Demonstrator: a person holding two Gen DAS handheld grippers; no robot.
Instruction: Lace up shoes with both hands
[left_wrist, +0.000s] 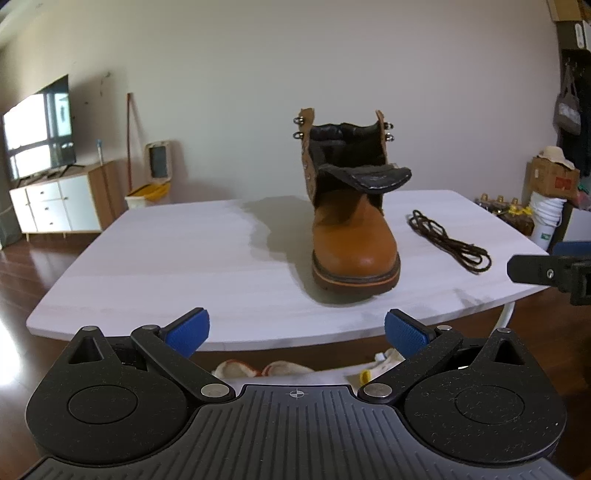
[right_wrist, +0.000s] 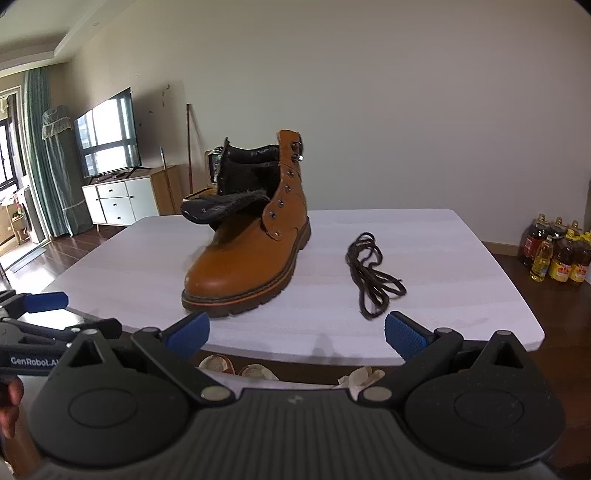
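Note:
A tan leather boot (left_wrist: 354, 236) (right_wrist: 251, 258) stands upright on the white table (left_wrist: 166, 266) (right_wrist: 443, 295), toe toward me, its dark tongue folded forward and its eyelets without a lace. A dark brown shoelace (left_wrist: 448, 242) (right_wrist: 371, 275) lies bundled on the table to the boot's right. My left gripper (left_wrist: 297, 332) is open at the table's near edge, in front of the boot, holding nothing. My right gripper (right_wrist: 297, 332) is open too, near the front edge between boot and lace. Part of the right gripper (left_wrist: 546, 273) shows at the left wrist view's right edge.
A TV (right_wrist: 107, 133) on a white cabinet (right_wrist: 122, 201) stands far left. Oil bottles (right_wrist: 557, 254) sit on the floor at right, boxes and a white bucket (left_wrist: 546, 218) beyond the table. Slippers (right_wrist: 236, 367) lie on the floor under the table's front edge.

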